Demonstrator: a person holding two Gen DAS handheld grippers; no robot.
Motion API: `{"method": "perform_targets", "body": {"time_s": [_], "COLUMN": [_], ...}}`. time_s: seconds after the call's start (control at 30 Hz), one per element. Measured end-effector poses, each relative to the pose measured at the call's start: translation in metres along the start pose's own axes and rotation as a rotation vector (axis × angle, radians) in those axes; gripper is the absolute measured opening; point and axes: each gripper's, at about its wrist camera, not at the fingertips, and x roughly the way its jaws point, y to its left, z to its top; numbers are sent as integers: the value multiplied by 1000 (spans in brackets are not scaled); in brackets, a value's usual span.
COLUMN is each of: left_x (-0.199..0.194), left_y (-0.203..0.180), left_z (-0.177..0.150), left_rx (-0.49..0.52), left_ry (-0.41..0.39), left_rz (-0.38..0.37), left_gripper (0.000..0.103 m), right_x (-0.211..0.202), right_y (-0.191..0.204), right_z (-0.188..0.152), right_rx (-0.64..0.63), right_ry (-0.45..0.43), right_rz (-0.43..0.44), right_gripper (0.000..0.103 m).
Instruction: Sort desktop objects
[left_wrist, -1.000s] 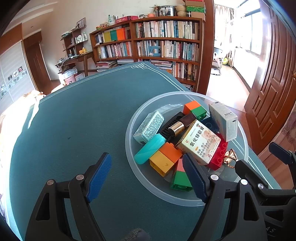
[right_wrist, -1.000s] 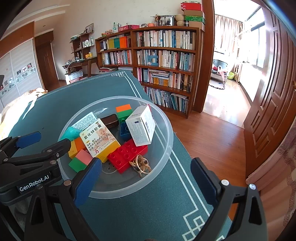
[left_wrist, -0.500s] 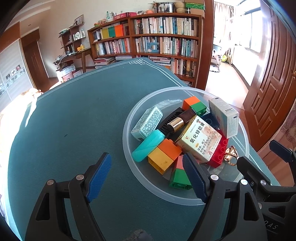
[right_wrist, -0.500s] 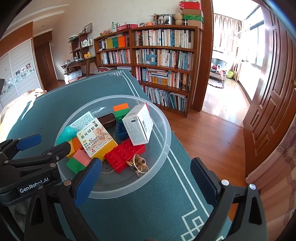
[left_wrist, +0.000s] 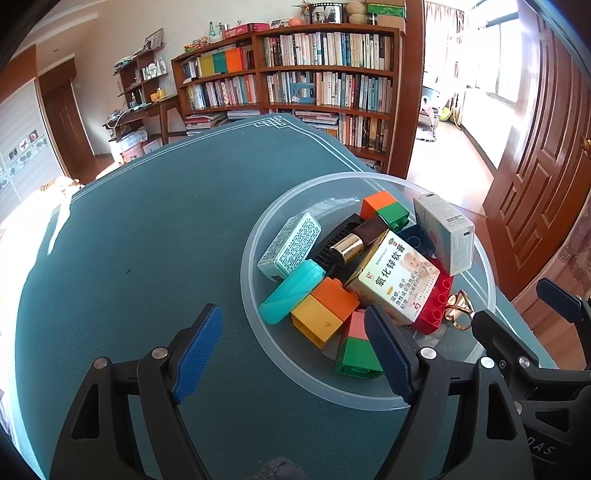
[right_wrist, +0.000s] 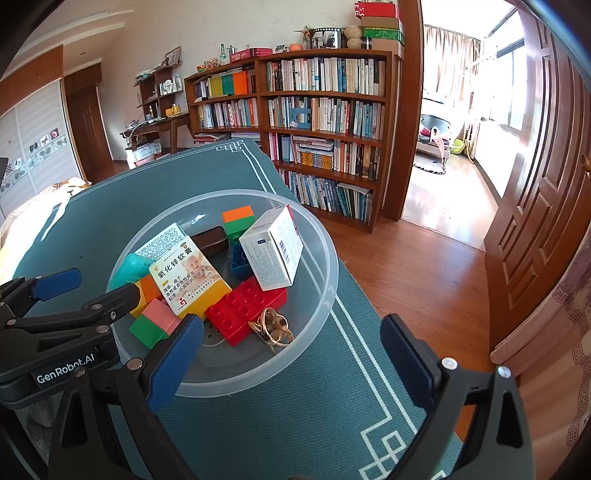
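A clear plastic bowl (left_wrist: 258, 314) (right_wrist: 325, 295) sits on the teal tablecloth near the table's right corner. It holds toy bricks, among them a red brick (right_wrist: 243, 306) and an orange-yellow brick (left_wrist: 325, 310), a yellow medicine box (left_wrist: 395, 277) (right_wrist: 188, 277), a white box (right_wrist: 273, 251), a teal case (left_wrist: 291, 291), a lipstick (left_wrist: 354, 243) and a gold clip (right_wrist: 273, 328). My left gripper (left_wrist: 295, 350) is open over the bowl's near-left rim, empty. My right gripper (right_wrist: 291, 362) is open over the near-right rim, empty.
The teal tablecloth (left_wrist: 140, 240) stretches left and back. The table edge (right_wrist: 362, 306) lies just right of the bowl, with wooden floor below. A bookcase (right_wrist: 317, 118) and a wooden door (right_wrist: 535, 184) stand beyond.
The bowl has slid slightly in both views as both grippers shift a little; the jaws stay open and nothing was picked up.
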Motion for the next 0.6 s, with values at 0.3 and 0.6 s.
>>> {"method": "perform_targets", "body": {"time_s": [0.3,0.6], "left_x": [1,3], "left_y": [-2,-1], "left_z": [0,-2], "left_rx": [3,4], "left_ry": [4,2], "left_rz": [-7,-1], "left_gripper": [82,82], "right_x": [1,3], "right_y": [-1,-3], "right_z": [-1,-2], "right_rx": [2,3], "right_ry": [2,6], "right_rz": [-1,-2], "right_gripper": [98,98]}}
